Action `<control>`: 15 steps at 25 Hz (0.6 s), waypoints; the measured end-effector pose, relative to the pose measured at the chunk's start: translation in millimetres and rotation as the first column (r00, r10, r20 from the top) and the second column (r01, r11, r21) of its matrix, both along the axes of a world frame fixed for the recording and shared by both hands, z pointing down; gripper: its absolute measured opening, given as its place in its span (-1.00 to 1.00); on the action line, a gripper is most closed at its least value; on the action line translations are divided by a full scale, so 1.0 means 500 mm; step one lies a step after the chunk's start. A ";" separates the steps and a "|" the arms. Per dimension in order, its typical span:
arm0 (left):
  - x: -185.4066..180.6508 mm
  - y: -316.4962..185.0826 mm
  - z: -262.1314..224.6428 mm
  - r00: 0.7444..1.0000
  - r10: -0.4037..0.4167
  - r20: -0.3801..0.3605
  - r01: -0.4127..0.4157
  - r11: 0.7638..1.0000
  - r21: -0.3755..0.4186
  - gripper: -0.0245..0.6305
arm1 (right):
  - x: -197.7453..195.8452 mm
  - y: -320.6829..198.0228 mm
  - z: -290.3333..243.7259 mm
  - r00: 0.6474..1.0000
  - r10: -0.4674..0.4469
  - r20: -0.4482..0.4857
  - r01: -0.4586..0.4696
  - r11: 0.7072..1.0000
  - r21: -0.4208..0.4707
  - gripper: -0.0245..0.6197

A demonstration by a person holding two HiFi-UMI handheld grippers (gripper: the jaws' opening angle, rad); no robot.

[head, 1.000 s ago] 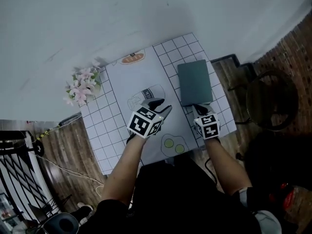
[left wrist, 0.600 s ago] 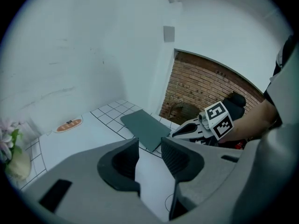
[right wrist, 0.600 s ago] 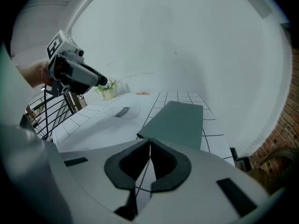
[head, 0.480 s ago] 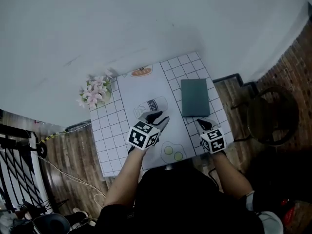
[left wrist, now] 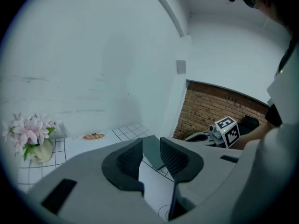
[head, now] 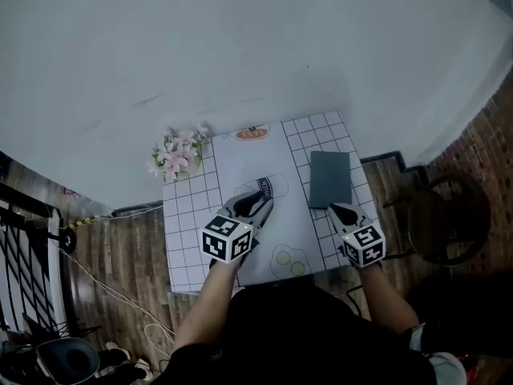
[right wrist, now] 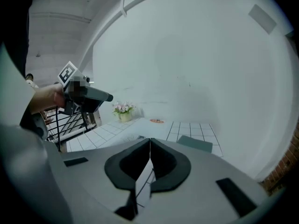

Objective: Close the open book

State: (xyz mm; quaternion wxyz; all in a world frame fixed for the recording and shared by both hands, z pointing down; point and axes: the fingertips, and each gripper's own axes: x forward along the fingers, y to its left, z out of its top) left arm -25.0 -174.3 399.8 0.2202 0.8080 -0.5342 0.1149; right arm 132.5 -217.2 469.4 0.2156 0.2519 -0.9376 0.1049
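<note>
The dark green book (head: pixel 330 179) lies closed and flat on the right side of the small table (head: pixel 180 239), also seen as the book (right wrist: pixel 195 143). My left gripper (head: pixel 255 203) hangs above the middle of the table. Its jaws stand apart and are closing, with nothing between them; only the far book (left wrist: pixel 153 146) shows through the gap of the left gripper (left wrist: pixel 151 158). Short of the book's near edge, and above it, hangs my right gripper (head: pixel 341 212). The right gripper (right wrist: pixel 149 146) is shut and holds nothing.
A pot of pink flowers (head: pixel 178 157) stands at the table's far left corner. A white mat (head: pixel 268 155) with food drawings covers the middle. A white wall runs behind the table, and a dark round chair (head: pixel 449 215) stands on the wooden floor to the right.
Both grippers have risen and drawn back from the table toward the person, so the table looks smaller. The book has not moved.
</note>
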 end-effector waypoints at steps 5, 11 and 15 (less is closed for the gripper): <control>-0.052 0.010 -0.083 1.000 -0.027 0.009 0.026 0.997 0.070 -0.56 | -0.038 -0.040 -0.117 0.993 0.025 0.114 -0.033 0.997 0.070 -0.91; -0.129 0.003 -0.162 0.997 -0.050 0.058 0.040 0.986 0.161 -0.57 | -0.090 -0.059 -0.230 0.987 0.002 0.160 -0.027 0.988 0.153 -0.91; -0.185 0.008 -0.199 0.991 -0.105 0.085 0.087 0.976 0.198 -0.58 | -0.117 -0.050 -0.314 0.982 0.020 0.188 -0.058 0.977 0.203 -0.91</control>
